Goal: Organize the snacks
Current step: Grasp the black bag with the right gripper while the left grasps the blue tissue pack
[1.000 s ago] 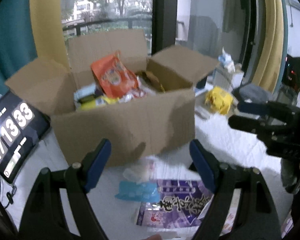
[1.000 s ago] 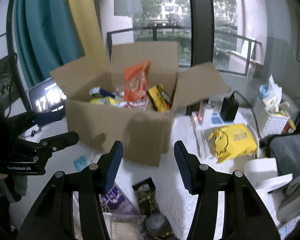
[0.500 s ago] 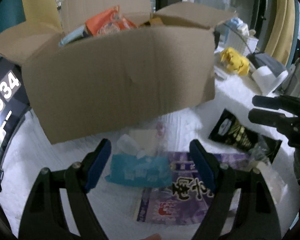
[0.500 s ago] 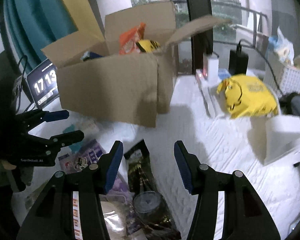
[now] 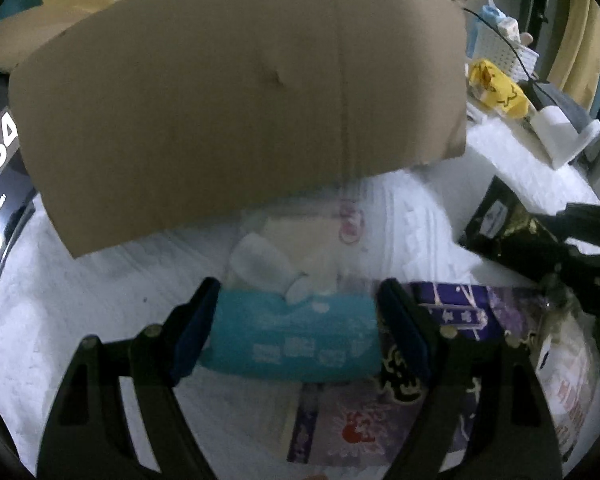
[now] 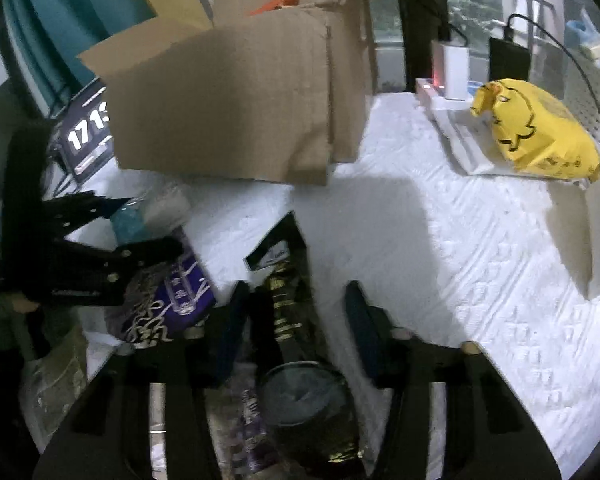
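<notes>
- Here, through the left wrist camera, I see my left gripper (image 5: pixel 298 322) low over the white quilted tabletop (image 5: pixel 100 292), its 2 blue-padded jaws spread on either side of a light blue soft tissue pack (image 5: pixel 296 340); whether the pads actually touch the pack I cannot tell, so I call it released.
- Only this view shows the purple printed snack pouch (image 5: pixel 460 320) lying just beside and partly under that tissue pack, and a pale wrapper (image 5: pixel 316 236) between the pack and the brown cardboard box (image 5: pixel 240 108).
- From this side the box wall hides whatever is inside.
- The right wrist camera shows more: an orange packet (image 6: pixel 278 0) peeks above the box rim, and a yellow plastic bag (image 6: pixel 536 128) lies well apart at the right.
- My right gripper (image 6: pixel 296 330) has just been closing; a black snack pouch with gold print (image 6: pixel 286 300) lies between its jaws, with a gap visible on the right pad, so it is not yet clenched.
- The left gripper appears at the left edge of this view.
</notes>
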`<state>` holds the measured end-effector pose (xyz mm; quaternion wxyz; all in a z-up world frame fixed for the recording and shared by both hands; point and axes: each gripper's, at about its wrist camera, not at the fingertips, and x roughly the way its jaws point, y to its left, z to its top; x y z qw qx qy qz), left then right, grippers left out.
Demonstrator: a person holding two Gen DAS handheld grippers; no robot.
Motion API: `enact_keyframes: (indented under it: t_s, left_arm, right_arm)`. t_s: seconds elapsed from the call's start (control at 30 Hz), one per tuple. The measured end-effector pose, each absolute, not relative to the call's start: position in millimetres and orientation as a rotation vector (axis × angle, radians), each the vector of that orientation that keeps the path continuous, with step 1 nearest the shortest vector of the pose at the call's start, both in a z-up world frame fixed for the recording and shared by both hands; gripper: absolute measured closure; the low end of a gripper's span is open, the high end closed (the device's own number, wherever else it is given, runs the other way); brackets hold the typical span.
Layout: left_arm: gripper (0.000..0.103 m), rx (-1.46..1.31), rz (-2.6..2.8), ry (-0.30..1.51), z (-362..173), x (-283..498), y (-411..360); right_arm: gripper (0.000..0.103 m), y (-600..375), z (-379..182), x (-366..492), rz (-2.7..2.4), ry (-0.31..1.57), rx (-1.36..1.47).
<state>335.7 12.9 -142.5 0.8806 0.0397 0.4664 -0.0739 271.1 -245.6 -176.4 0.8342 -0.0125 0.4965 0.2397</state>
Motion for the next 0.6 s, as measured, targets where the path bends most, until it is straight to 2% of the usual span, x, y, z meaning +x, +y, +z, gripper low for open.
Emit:
enact_keyframes:
  t_s: [0.07, 0.1, 0.23, 0.6]
  left_arm:
    - [0.024, 0.079, -0.163, 0.966, -142.6, 335.0, 13.7]
    - [0.036, 0.076, -0.182, 0.961, -141.9, 333.3, 13.7]
    - [0.045, 0.067, -0.197, 0.949, -138.7, 326.5, 16.1]
    - [0.046, 0.043, -0.234, 0.878, -104.4, 301.7, 16.1]
  right_arm:
    - [0.072, -247.4, -174.8, 270.5, 0.497, 1.044, -0.022]
    - [0.072, -248.9, -173.9, 270.6, 0.490, 1.039, -0.018]
    - [0.074, -254.8, -164.9, 270.9, 0.471, 1.006, 0.003]
    - [0.075, -263.8, -124.0, 270.7, 0.443, 0.887, 0.040]
